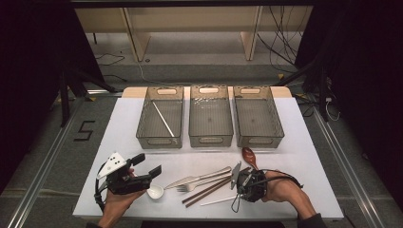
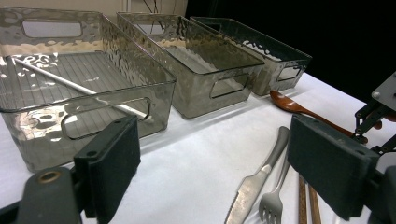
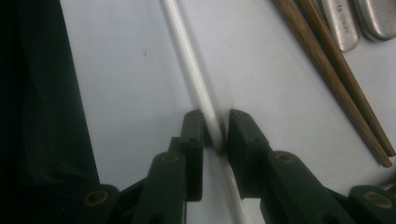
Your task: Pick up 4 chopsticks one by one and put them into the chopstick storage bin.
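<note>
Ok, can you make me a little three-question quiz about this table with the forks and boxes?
1. True or false: the left box already has a white chopstick in it.
2. What sits between the right gripper's fingers? A) fork B) white chopstick C) brown spoon
3. How many clear boxes stand in the row?

Key:
1. True.
2. B: the fingers sit close on either side of a white chopstick lying on the table.
3. Three.
</note>
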Motion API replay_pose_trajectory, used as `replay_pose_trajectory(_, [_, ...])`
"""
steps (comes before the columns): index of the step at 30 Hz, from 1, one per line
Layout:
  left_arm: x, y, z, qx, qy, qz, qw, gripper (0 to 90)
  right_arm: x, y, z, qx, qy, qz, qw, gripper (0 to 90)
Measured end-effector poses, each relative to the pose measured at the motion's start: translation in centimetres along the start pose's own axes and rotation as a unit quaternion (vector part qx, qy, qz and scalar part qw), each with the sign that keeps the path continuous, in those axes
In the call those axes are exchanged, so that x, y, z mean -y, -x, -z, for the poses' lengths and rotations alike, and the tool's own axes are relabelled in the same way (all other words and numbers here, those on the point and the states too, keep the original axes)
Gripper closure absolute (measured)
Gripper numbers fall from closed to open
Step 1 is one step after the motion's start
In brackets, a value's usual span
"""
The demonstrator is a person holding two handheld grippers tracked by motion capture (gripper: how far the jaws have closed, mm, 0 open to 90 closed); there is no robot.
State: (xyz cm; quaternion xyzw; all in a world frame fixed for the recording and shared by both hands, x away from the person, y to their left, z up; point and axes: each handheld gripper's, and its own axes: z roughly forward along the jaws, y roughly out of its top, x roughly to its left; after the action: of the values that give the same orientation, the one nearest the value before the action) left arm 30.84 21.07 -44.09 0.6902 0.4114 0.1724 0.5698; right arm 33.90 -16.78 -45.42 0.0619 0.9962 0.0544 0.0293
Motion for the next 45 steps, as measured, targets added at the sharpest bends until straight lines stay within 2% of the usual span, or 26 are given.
replay_pose_trajectory(8, [0.0,0.0,0.0,0.0,0.0,-0.001,1.0,16.9,-0.3,-0.4,0.0,-0.001,-0.014,0.029,0.9995,82.3])
replay_pose_trajectory(10, [0.0,0.0,0.0,0.0,0.001,0.0,1.0,16.9,-0.4,-0.4,-0.1,-0.003,-0.008,0.038,0.9992,84.5])
replay_pose_trajectory(11, [0.0,0.0,0.0,0.0,0.001,0.0,1.0,16.9,-0.4,-0.4,-0.1,-0.006,-0.01,0.034,0.9993,84.7])
replay_pose_trajectory(14, [0.0,0.0,0.0,0.0,0.001,0.0,1.0,16.9,-0.4,-0.3,-0.1,-0.005,-0.005,0.043,0.999,85.0])
replay_pose_trajectory(19, [0.0,0.0,0.0,0.0,0.001,0.0,1.0,16.9,-0.4,-0.8,0.2,-0.019,-0.006,0.046,0.9987,85.2])
replay_pose_trajectory(21, [0.0,0.0,0.1,0.0,0.001,-0.001,1.0,16.9,-0.5,-0.8,0.4,-0.018,-0.006,0.05,0.9986,85.2])
replay_pose_trajectory(26, [0.0,0.0,0.1,0.0,0.001,-0.001,1.0,16.9,-0.3,-0.5,1.4,-0.008,0.013,0.045,0.9989,85.2])
replay_pose_trajectory(30, [0.0,0.0,0.0,0.0,0.001,-0.001,1.0,16.9,-0.3,-0.1,2.4,0.005,0.039,0.027,0.9989,85.2])
replay_pose_trajectory(35, [0.0,0.0,0.0,-0.001,0.001,0.0,1.0,16.9,-0.4,0.9,3.4,0.02,0.081,-0.003,0.9965,85.2])
replay_pose_trajectory(37, [0.0,-0.1,0.0,-0.002,0.001,0.001,1.0,16.9,-0.5,1.4,3.8,0.026,0.097,-0.032,0.9945,85.2])
replay_pose_trajectory(39, [0.0,-0.1,0.1,-0.002,0.001,0.001,1.0,16.9,-0.6,2.0,4.0,0.033,0.112,-0.041,0.9923,85.2])
replay_pose_trajectory(40, [0.0,-0.1,0.1,-0.002,0.002,0.001,1.0,16.9,-0.7,2.2,4.1,0.035,0.117,-0.055,0.991,85.2])
replay_pose_trajectory(43, [0.0,-0.1,0.1,-0.002,0.002,0.001,1.0,16.9,-0.8,2.9,4.4,0.038,0.137,-0.077,0.9869,85.3])
replay_pose_trajectory(45, [0.0,-0.1,0.1,-0.002,0.002,0.002,1.0,16.9,-1.0,3.3,4.6,0.041,0.142,-0.085,0.9853,85.2])
